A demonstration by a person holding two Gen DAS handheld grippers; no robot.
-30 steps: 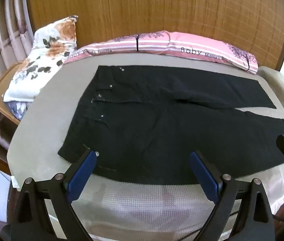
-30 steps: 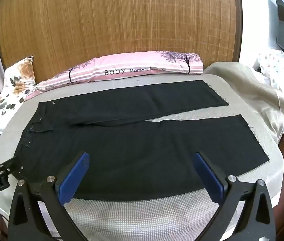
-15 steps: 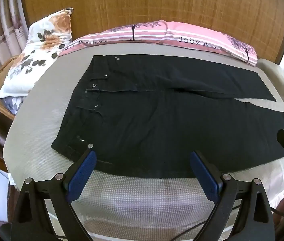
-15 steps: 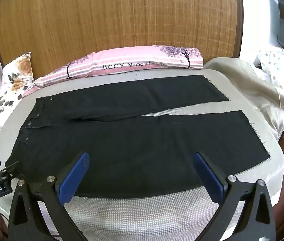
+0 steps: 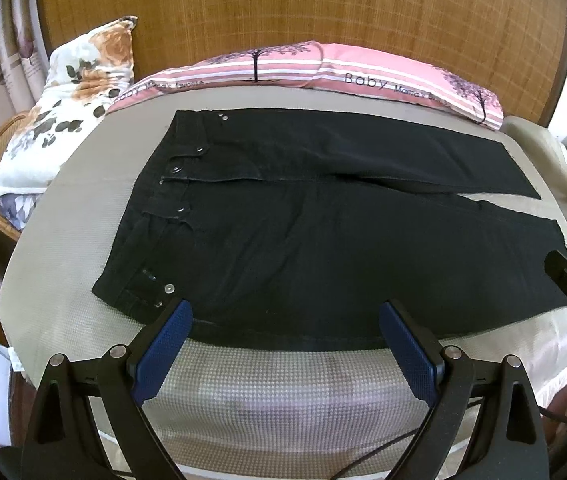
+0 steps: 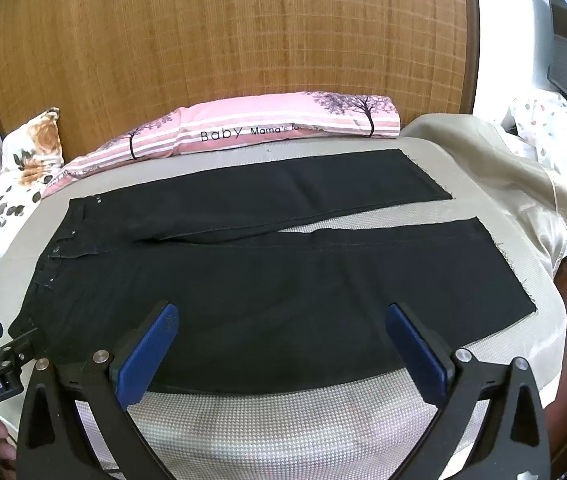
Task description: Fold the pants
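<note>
Bed (image 5: 63,216): covered in a beige woven sheet, it carries the pants; a woven bamboo panel (image 6: 223,40) rises behind it.
Pants (image 5: 323,232): black, lying flat and unfolded across the middle of the bed, waistband toward the floral pillow, both legs running the other way. The legs part into a narrow V near the hems, which look raw and frayed. Silver snaps and rivets dot the waistband and fly.
Pink pillow (image 6: 275,128): striped, printed with trees, lying along the far edge of the pants; it reads "Baby Mama's", the rest unclear.
Floral pillow (image 5: 67,100): beyond the waistband end of the pants.
Left gripper (image 5: 285,326): blue-padded fingers spread wide, holding nothing, hovering over the near edge of the pants by the waistband; a label on it reads "GenRobot.AI".
Right gripper (image 6: 283,328): fingers equally wide apart, empty, over the near leg's edge.
</note>
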